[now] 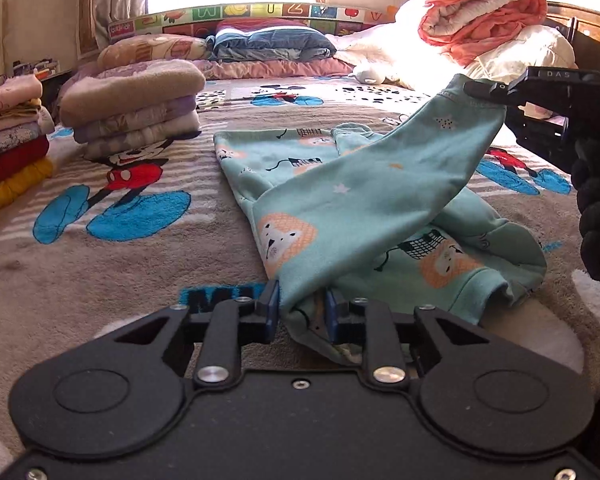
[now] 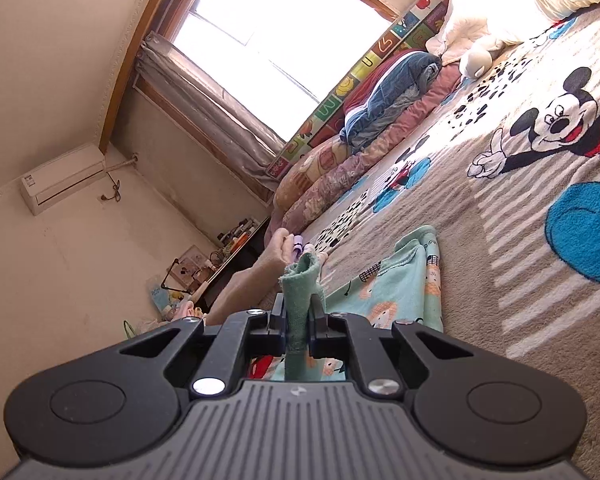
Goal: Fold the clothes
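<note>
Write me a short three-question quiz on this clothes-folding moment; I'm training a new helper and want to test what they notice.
1. True or false: both tools grip the same green top.
2. Which part does the right tool hold up off the bed?
A. a sleeve's cuff
B. the collar
C. a trouser leg
3. Fill in: the stacks of folded clothes lie to the ___ of the top in the left wrist view.

Key:
1. True: the left tool pinches it at the near end, the right tool at the far end.
2. A
3. left
</note>
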`<action>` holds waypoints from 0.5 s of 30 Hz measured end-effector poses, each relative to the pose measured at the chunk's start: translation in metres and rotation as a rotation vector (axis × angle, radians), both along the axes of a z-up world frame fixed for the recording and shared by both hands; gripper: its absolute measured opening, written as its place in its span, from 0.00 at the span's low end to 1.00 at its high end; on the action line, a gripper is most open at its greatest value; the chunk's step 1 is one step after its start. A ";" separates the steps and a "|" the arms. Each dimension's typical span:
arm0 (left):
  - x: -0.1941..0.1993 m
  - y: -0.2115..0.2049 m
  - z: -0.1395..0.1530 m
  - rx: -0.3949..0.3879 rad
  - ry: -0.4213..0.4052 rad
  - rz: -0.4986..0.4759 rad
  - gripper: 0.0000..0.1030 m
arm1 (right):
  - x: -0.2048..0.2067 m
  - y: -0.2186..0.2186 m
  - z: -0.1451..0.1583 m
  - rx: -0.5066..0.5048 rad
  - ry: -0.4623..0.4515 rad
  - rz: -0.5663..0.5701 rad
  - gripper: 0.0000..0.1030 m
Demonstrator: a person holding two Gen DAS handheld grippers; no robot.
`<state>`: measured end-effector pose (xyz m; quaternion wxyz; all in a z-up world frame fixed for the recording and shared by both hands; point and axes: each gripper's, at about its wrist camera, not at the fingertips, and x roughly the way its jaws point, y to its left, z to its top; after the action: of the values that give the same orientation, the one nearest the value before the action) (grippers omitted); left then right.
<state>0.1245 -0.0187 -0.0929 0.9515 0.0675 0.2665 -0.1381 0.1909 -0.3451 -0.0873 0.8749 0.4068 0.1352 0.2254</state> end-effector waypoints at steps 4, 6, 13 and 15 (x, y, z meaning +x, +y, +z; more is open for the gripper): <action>-0.011 -0.030 0.000 0.129 -0.100 -0.074 0.16 | -0.007 -0.020 -0.003 0.092 -0.016 -0.047 0.11; -0.013 -0.042 -0.003 0.188 -0.121 -0.100 0.14 | -0.010 -0.030 -0.004 0.121 -0.018 -0.074 0.11; -0.013 -0.066 -0.016 0.287 -0.142 -0.149 0.13 | -0.017 -0.056 -0.014 0.158 0.008 -0.127 0.11; -0.009 -0.065 -0.018 0.266 -0.112 -0.167 0.13 | -0.019 -0.061 -0.016 0.163 0.008 -0.134 0.11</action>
<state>0.1155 -0.0841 -0.1108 0.9328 0.2222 0.2225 -0.1761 0.1724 -0.4061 -0.1030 0.8515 0.4856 0.0924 0.1749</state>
